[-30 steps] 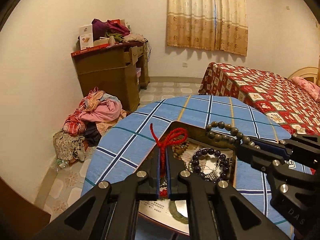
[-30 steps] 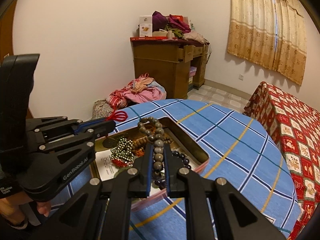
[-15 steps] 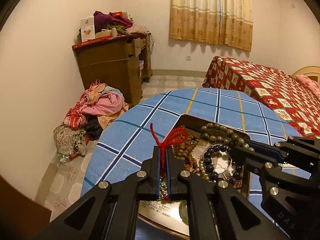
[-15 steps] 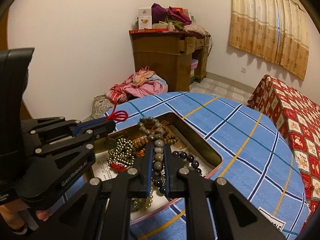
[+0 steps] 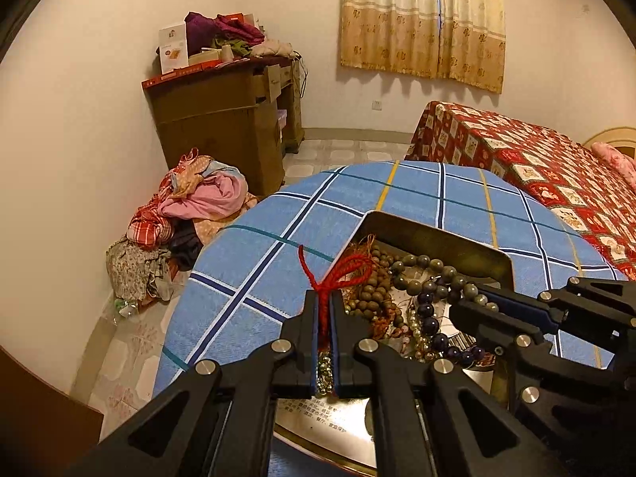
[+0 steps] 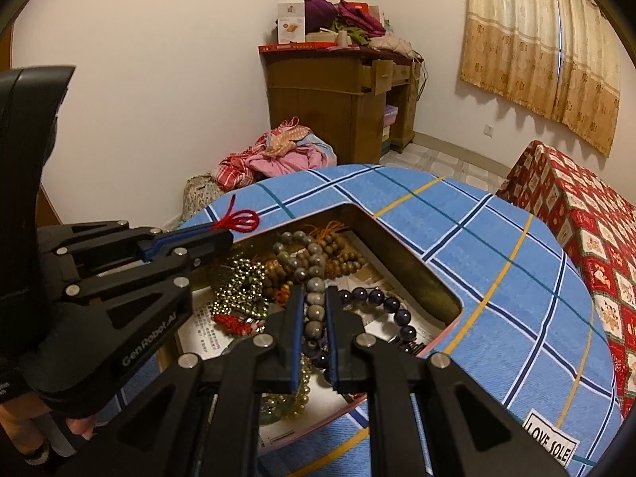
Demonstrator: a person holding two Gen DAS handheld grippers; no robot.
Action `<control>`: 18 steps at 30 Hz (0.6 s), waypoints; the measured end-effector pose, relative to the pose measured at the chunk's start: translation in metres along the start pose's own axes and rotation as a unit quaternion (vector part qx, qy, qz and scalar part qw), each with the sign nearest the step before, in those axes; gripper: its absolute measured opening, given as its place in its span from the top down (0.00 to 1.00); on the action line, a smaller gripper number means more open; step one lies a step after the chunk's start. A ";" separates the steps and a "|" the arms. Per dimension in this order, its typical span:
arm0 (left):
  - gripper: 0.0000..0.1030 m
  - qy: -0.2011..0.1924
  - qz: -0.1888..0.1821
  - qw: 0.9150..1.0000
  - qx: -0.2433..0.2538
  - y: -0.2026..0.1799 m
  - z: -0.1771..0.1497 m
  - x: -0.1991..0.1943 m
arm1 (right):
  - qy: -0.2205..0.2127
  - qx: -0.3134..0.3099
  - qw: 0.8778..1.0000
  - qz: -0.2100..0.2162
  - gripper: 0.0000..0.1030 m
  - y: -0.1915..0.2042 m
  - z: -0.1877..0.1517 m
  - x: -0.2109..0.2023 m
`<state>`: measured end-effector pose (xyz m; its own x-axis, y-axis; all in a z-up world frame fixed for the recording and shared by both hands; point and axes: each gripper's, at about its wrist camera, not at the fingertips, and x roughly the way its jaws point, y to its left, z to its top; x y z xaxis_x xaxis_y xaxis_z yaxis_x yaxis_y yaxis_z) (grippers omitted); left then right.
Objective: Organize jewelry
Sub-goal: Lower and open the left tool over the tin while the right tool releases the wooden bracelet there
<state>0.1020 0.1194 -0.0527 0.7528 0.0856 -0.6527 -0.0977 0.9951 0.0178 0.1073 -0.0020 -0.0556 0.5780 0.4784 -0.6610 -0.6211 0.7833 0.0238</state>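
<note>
From the left wrist, the left gripper [image 5: 326, 310] was pinched shut on a thin, floppy red cord [image 5: 338, 270] at the tin box [image 5: 437, 234]'s near edge. From the right wrist, the right gripper [image 6: 314, 318] squeezed the smooth, slippery grey bead bracelet [image 6: 314, 298] over the box; a bead seemed the best spot to pinch.

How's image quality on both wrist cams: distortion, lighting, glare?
Left wrist: strong fisheye bend, dark corner vignette, warm dim light, sharp on the red cord; glare on the tin floor. Right wrist: same bend and vignette, grey bead bracelet sharp, no blur.
</note>
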 end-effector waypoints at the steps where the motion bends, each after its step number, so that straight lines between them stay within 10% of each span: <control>1: 0.96 0.001 -0.001 1.000 0.000 0.000 0.000 0.001 | 0.002 -0.002 1.000 0.000 0.88 0.002 -0.001 0.001; 18: 0.96 0.031 0.000 0.999 0.011 -0.004 -0.006 0.014 | 0.026 -0.004 1.000 0.001 0.88 0.000 -0.004 0.013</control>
<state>0.1094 0.1161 -0.0668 0.7113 0.0839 -0.6978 -0.0839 0.9959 0.0342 0.1126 0.0024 -0.0668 0.5488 0.4587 -0.6989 -0.6265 0.7791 0.0193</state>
